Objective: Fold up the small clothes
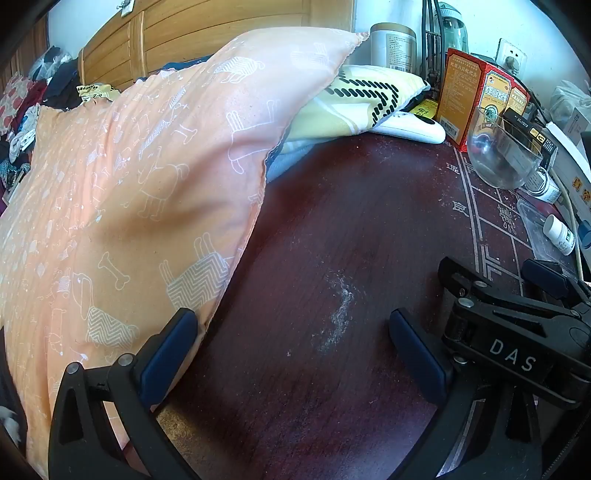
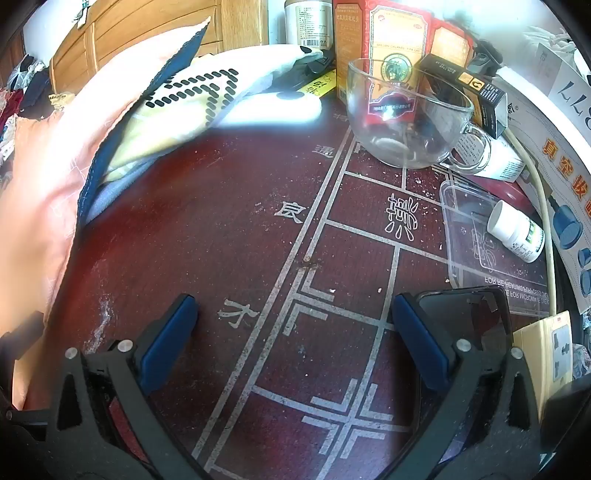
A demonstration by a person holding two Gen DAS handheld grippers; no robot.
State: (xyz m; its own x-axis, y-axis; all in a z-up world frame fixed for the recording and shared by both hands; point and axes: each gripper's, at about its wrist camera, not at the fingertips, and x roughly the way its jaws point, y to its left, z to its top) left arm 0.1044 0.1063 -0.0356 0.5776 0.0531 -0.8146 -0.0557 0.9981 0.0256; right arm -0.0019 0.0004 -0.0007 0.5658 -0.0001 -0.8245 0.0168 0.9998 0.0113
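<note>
A yellow-and-white garment with black dashes lies folded at the table's far side, on a pale blue cloth. In the right wrist view the garment sits at upper left. A puffy peach pillow with white dog prints leans over it. My left gripper is open above bare dark red tabletop, its left finger by the pillow's lower corner. My right gripper is open over the white-lined table pattern, holding nothing. It also shows at the right of the left wrist view, right gripper.
A glass cup, red and orange boxes, a tin, a white pill bottle on a clear plastic lid and a dark phone crowd the table's right side. A wooden headboard and piled clothes lie behind.
</note>
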